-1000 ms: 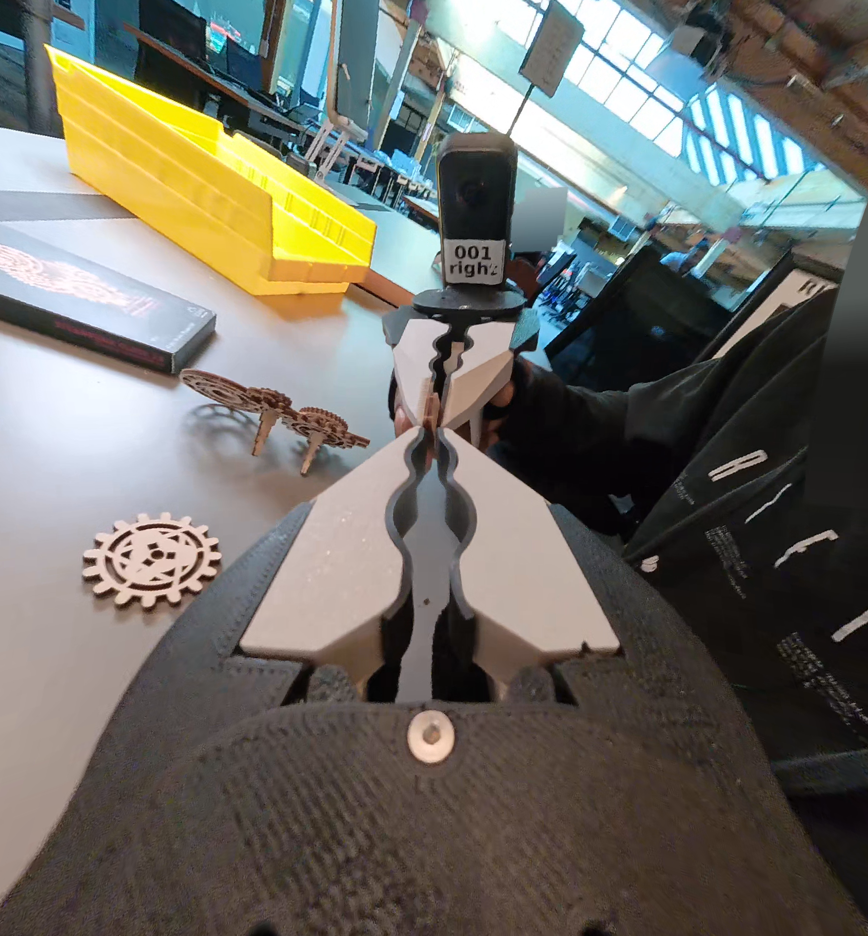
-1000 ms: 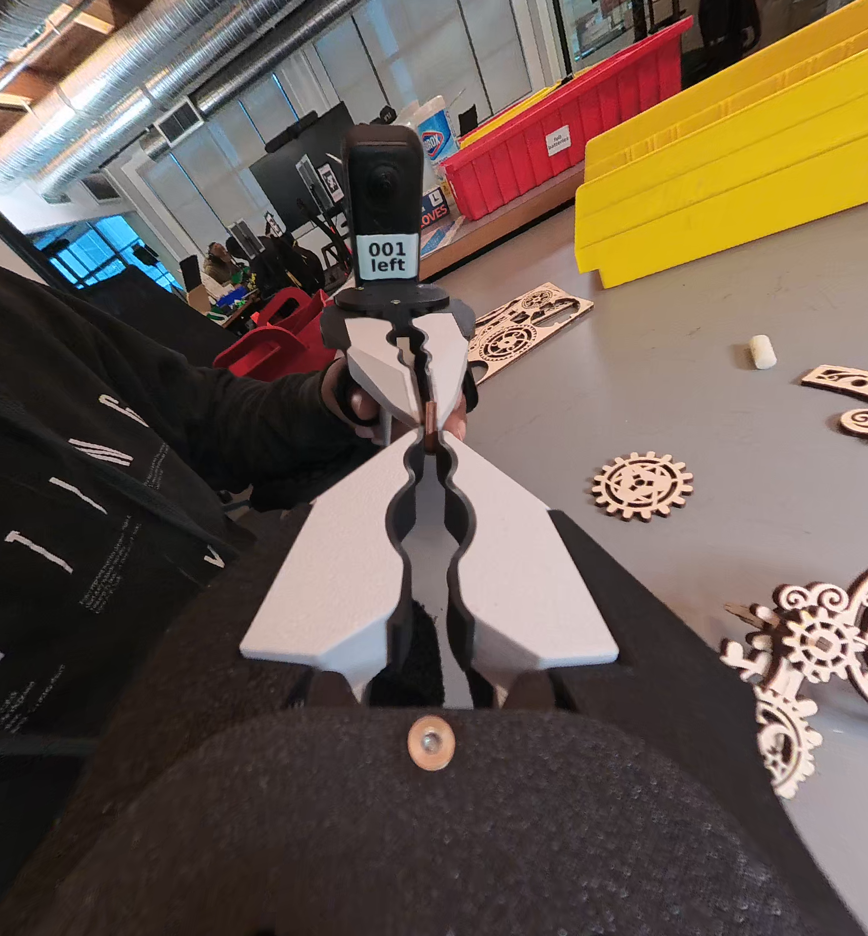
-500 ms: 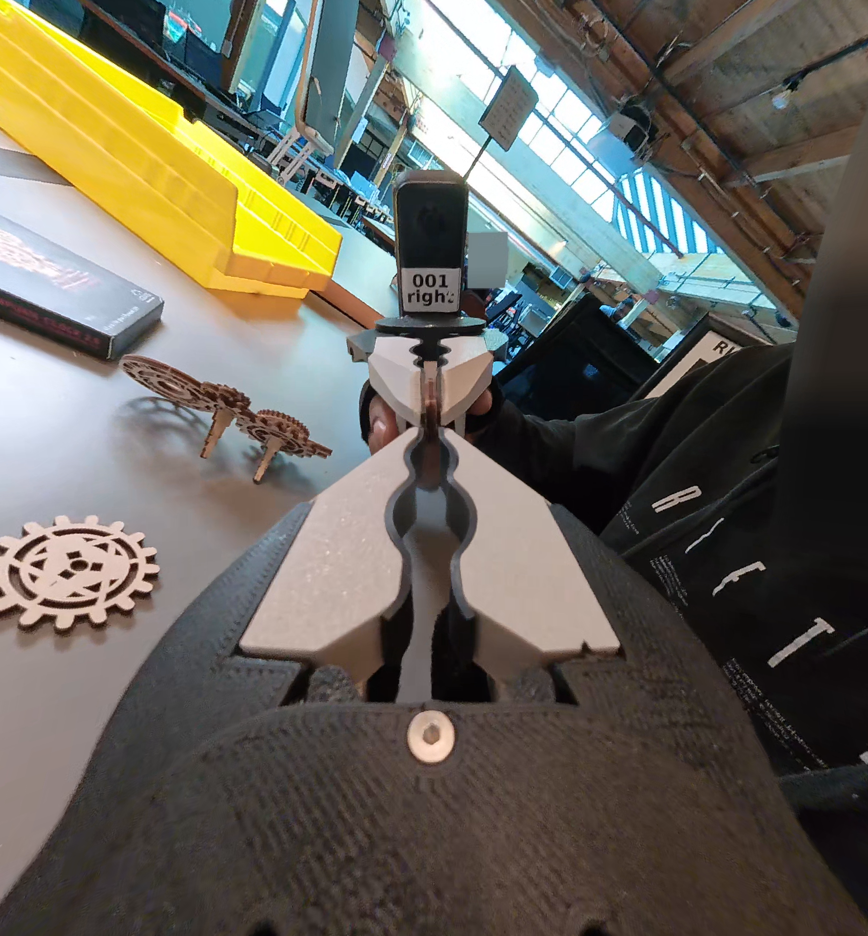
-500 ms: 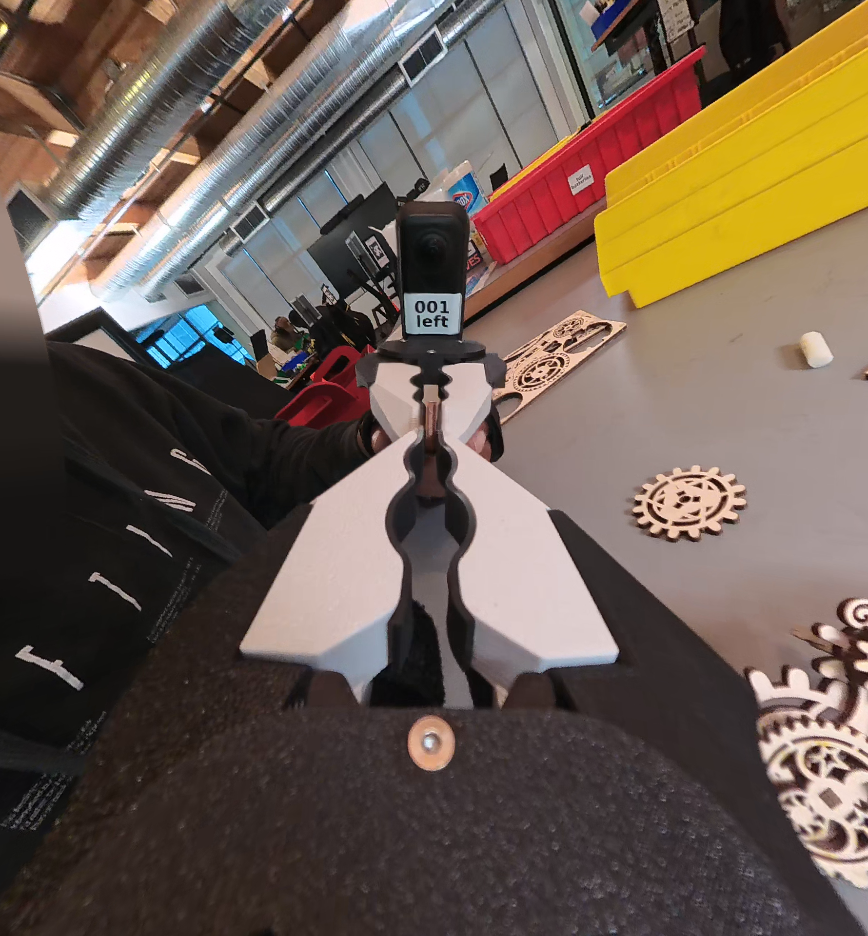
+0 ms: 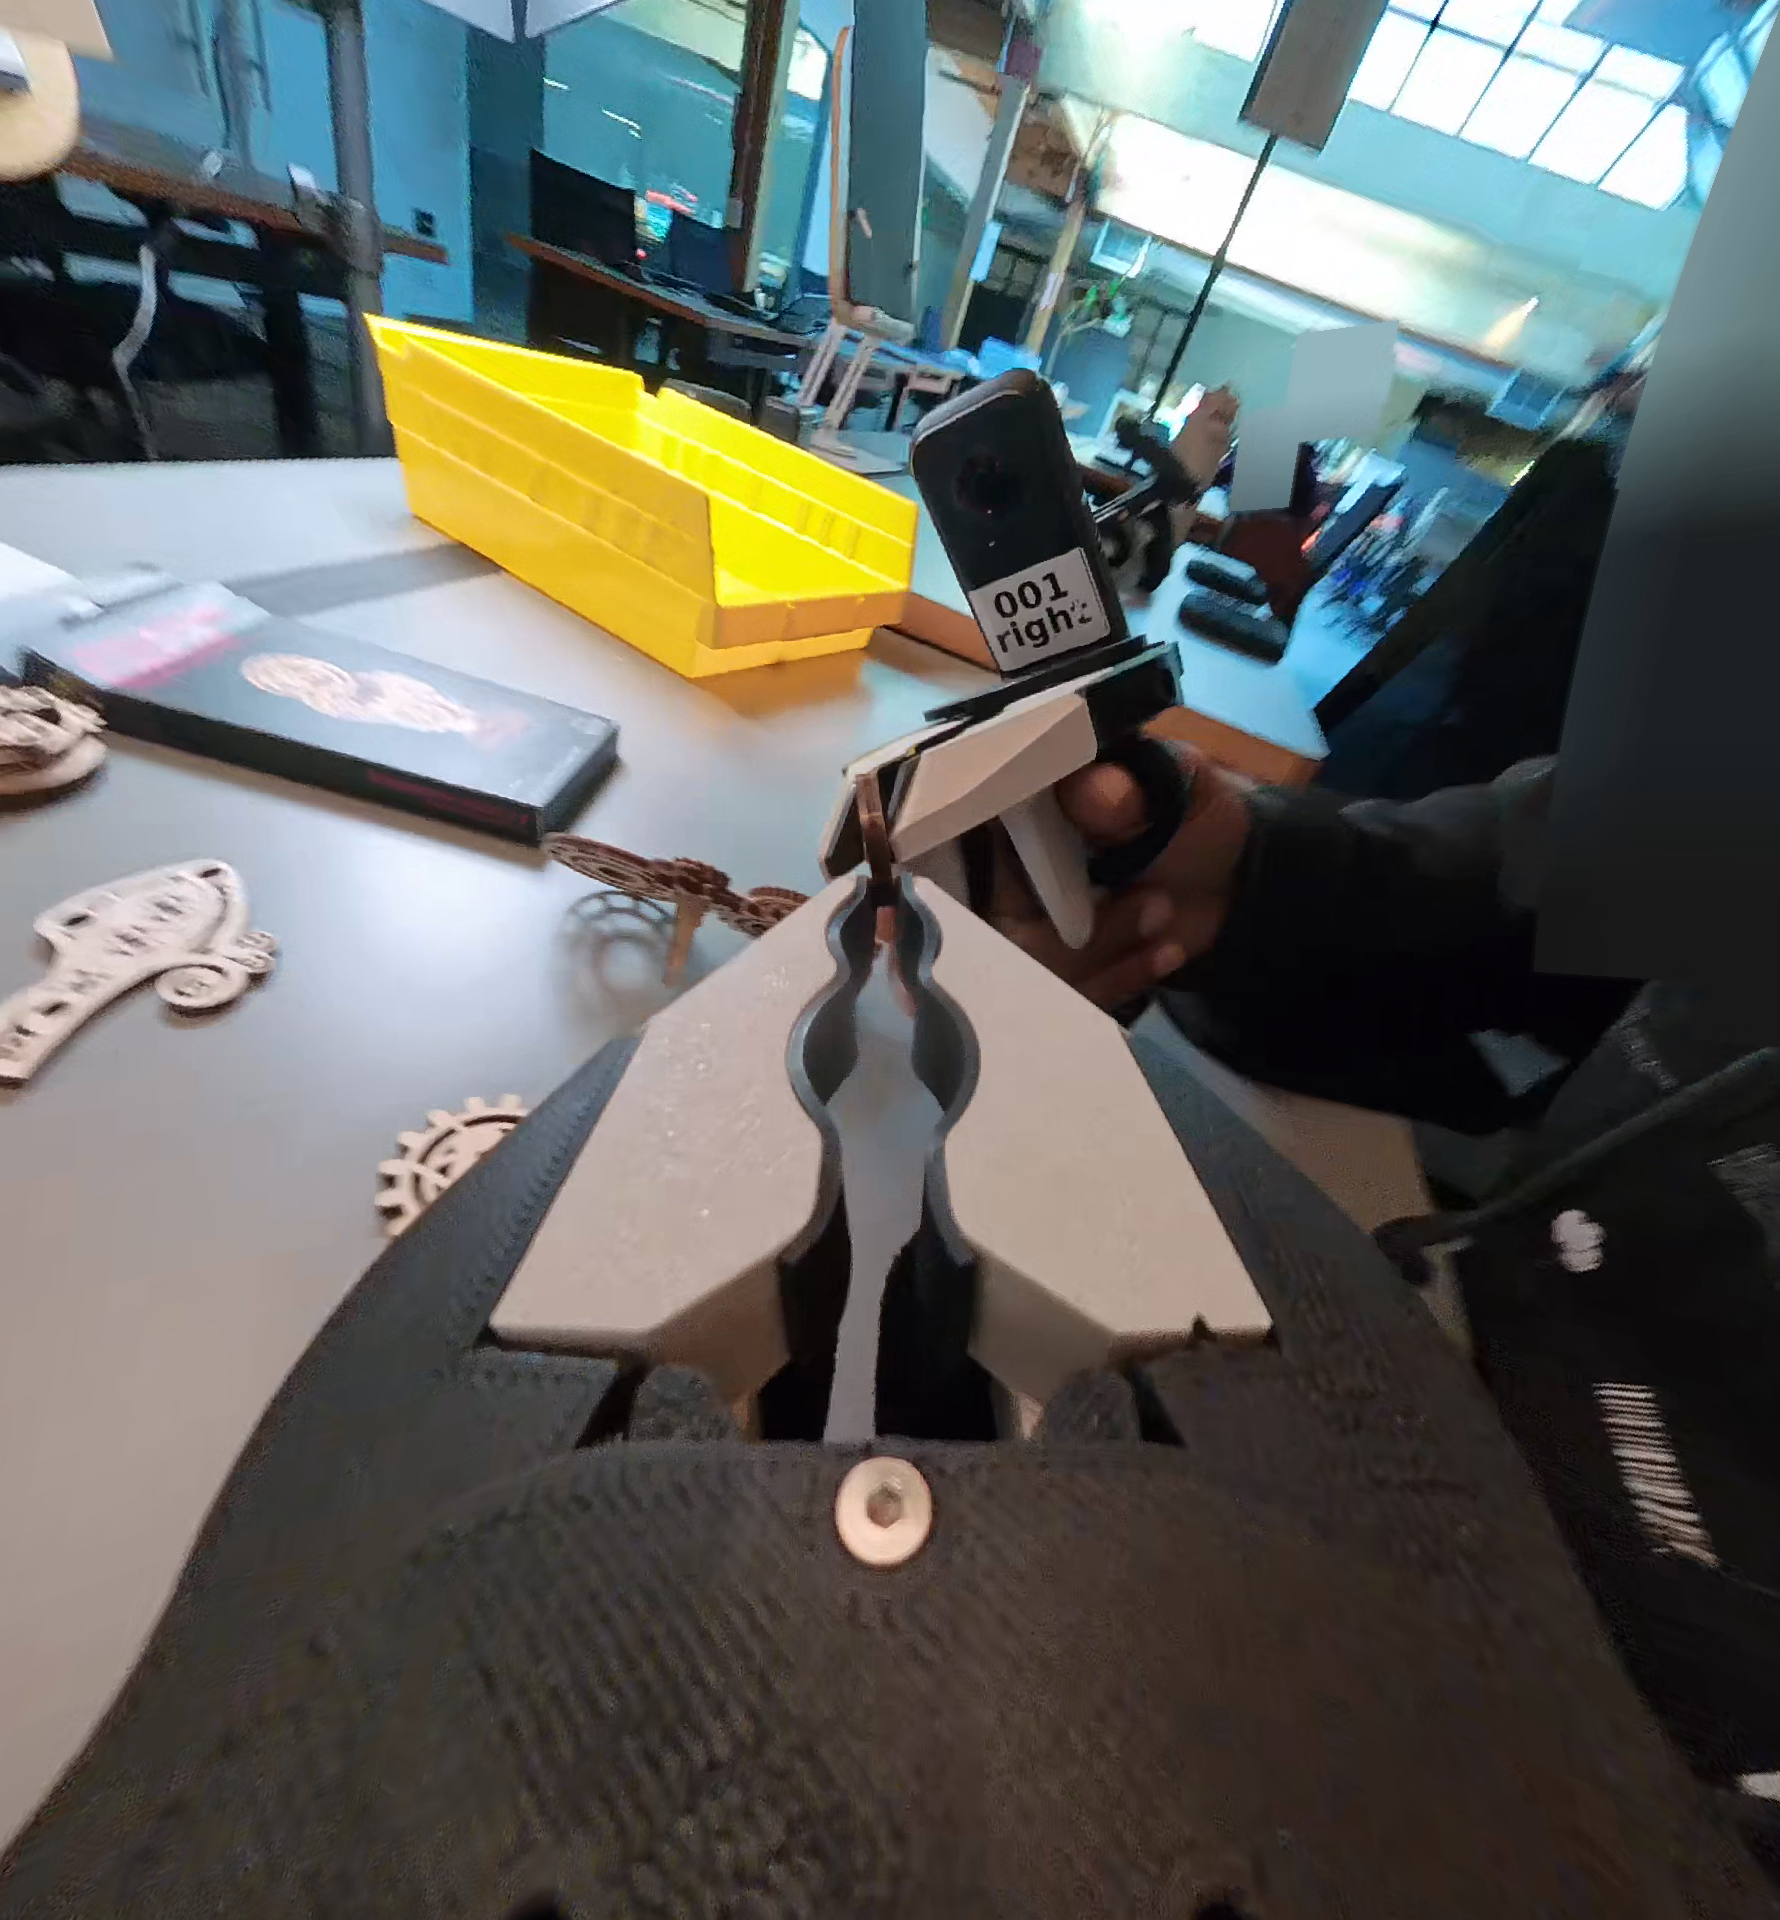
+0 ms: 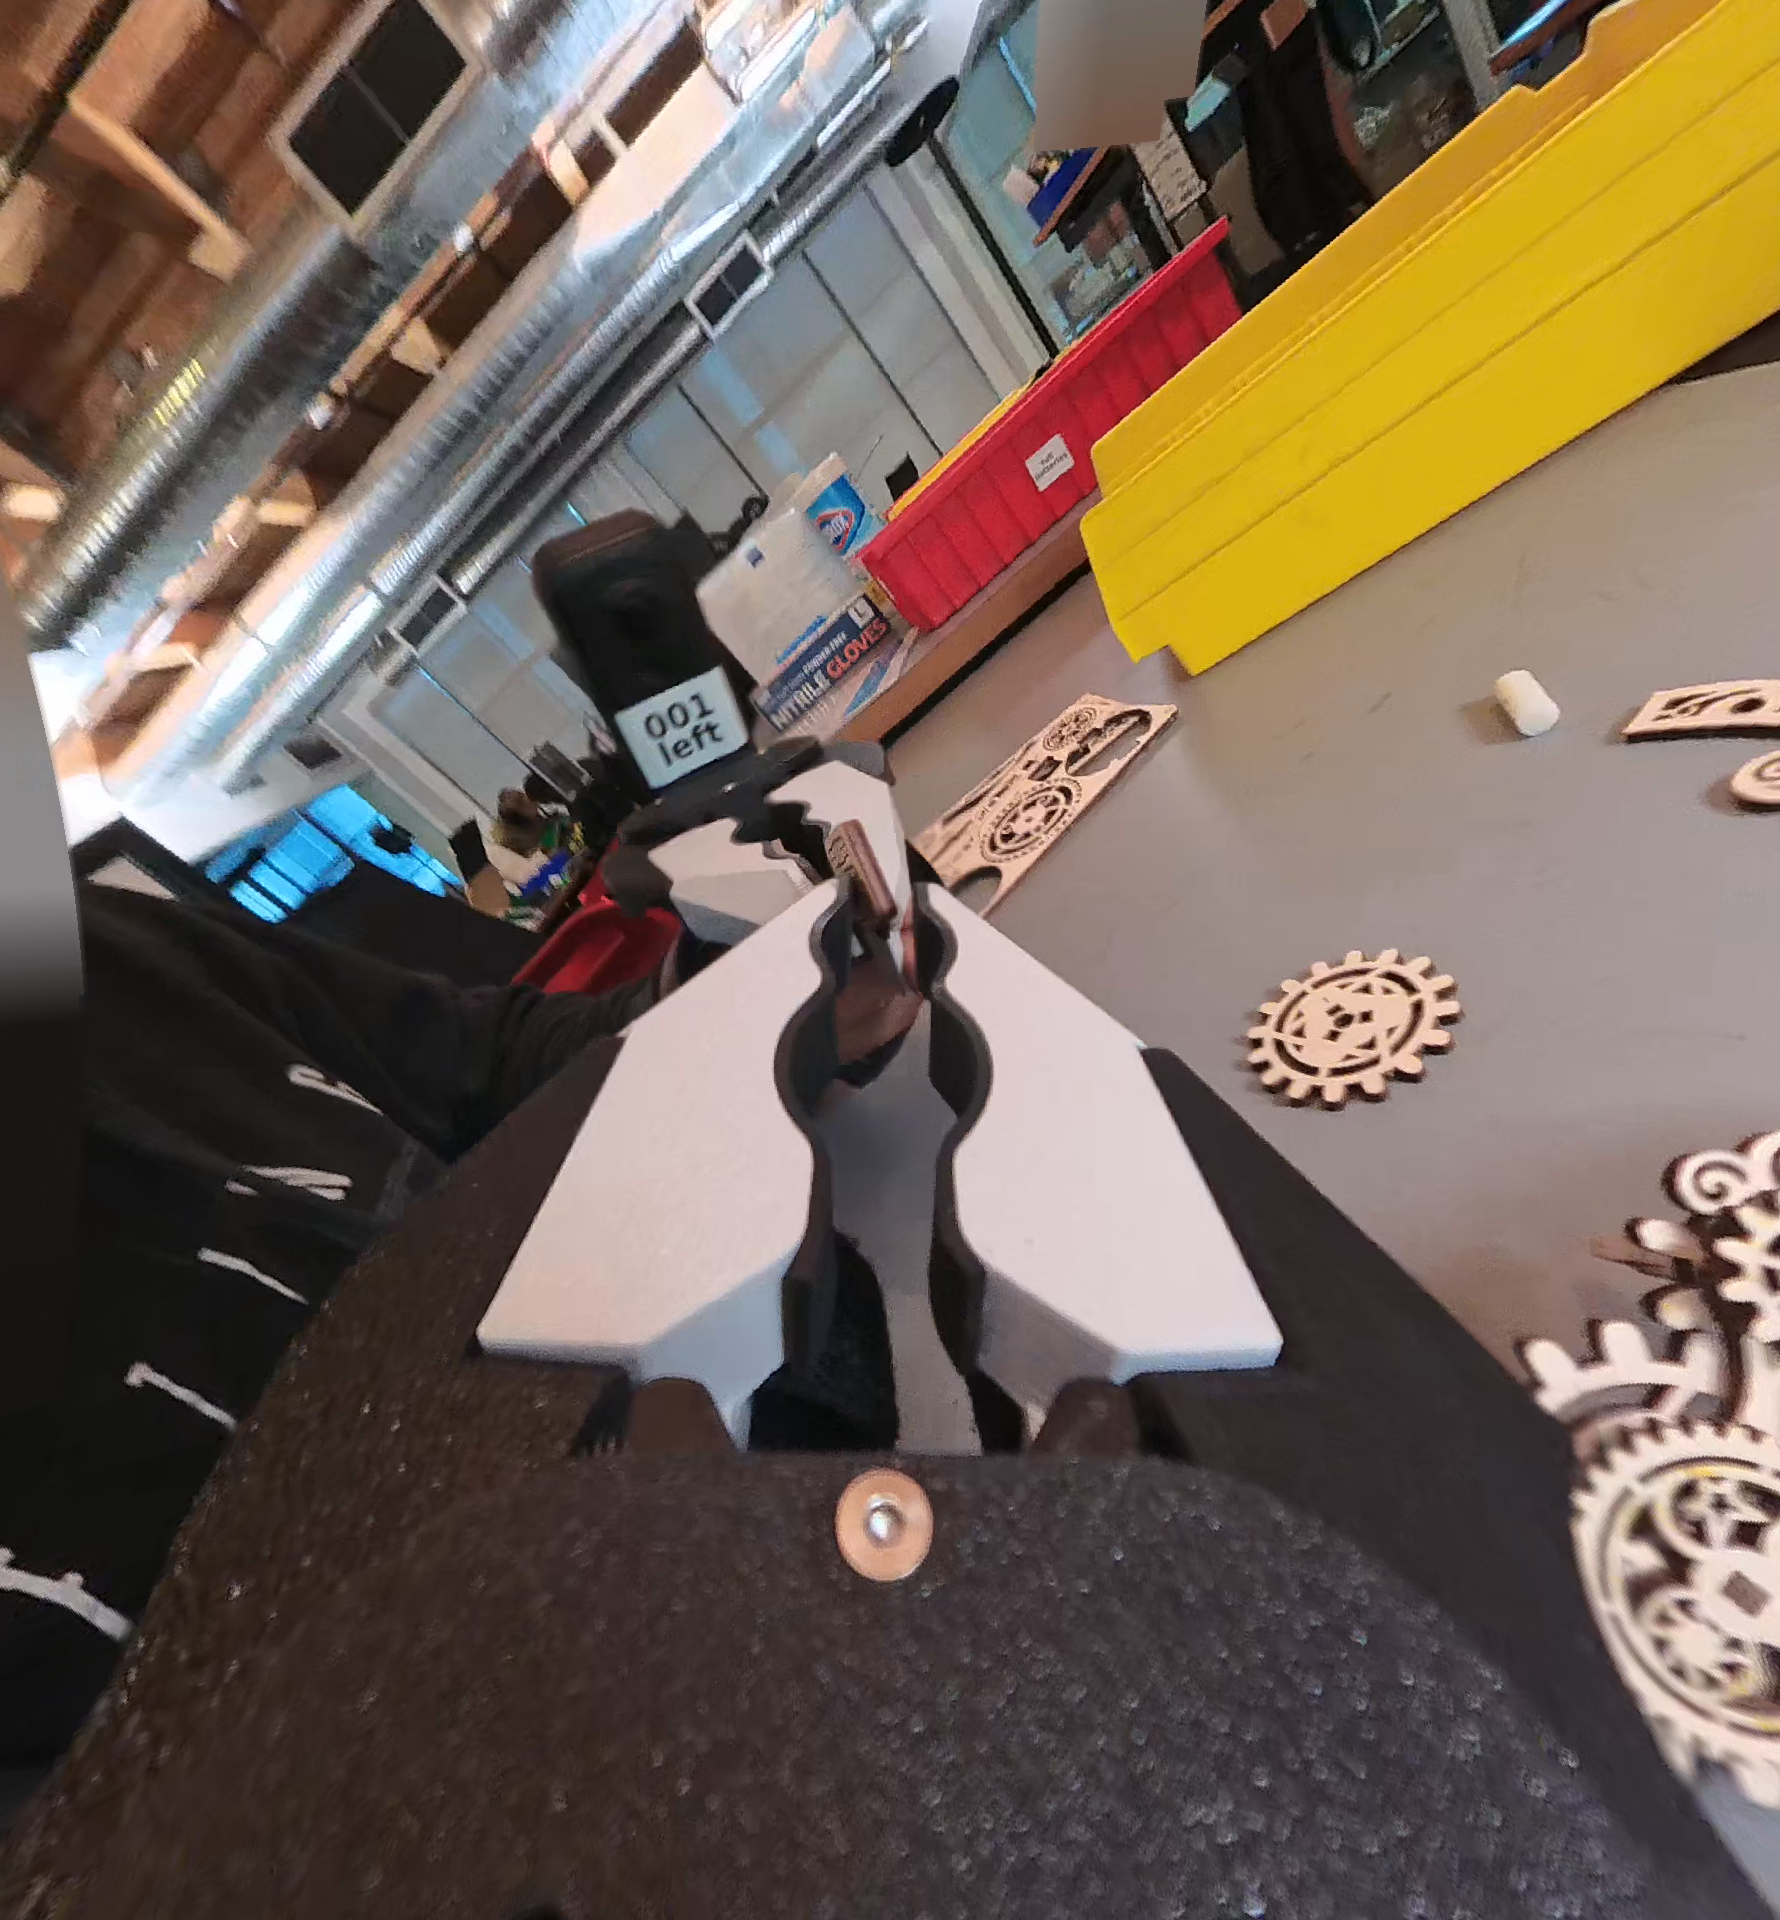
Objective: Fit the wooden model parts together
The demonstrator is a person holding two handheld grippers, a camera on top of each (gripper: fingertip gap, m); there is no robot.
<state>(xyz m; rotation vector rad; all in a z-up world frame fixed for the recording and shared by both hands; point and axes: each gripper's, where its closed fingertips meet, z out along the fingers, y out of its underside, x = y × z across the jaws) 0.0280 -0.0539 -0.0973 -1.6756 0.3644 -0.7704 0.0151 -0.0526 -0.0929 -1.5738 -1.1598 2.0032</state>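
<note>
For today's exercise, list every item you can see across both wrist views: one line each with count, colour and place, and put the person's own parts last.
Table: one, grey, under everything.
Yellow bin: one, far side of table.
Red bin: one, beyond the yellow bin.
Black box: one, flat on table.
Loose gear: one, pale wood, flat on table.
Gear assembly: one, pale and dark wood, near edge.
Curved pieces: two, pale wood, flat on table.
Cut-out sheet: one, pale wood.
White cylinder: one, small.
Small wooden part: dark, pinched between both tips.
Left gripper: grey, shut.
Right gripper: white, shut.
Hand: one, dark-sleeved.

Right hand-held gripper (image 6: 881, 914) clamps wooden part (image 6: 870, 1003).
</note>
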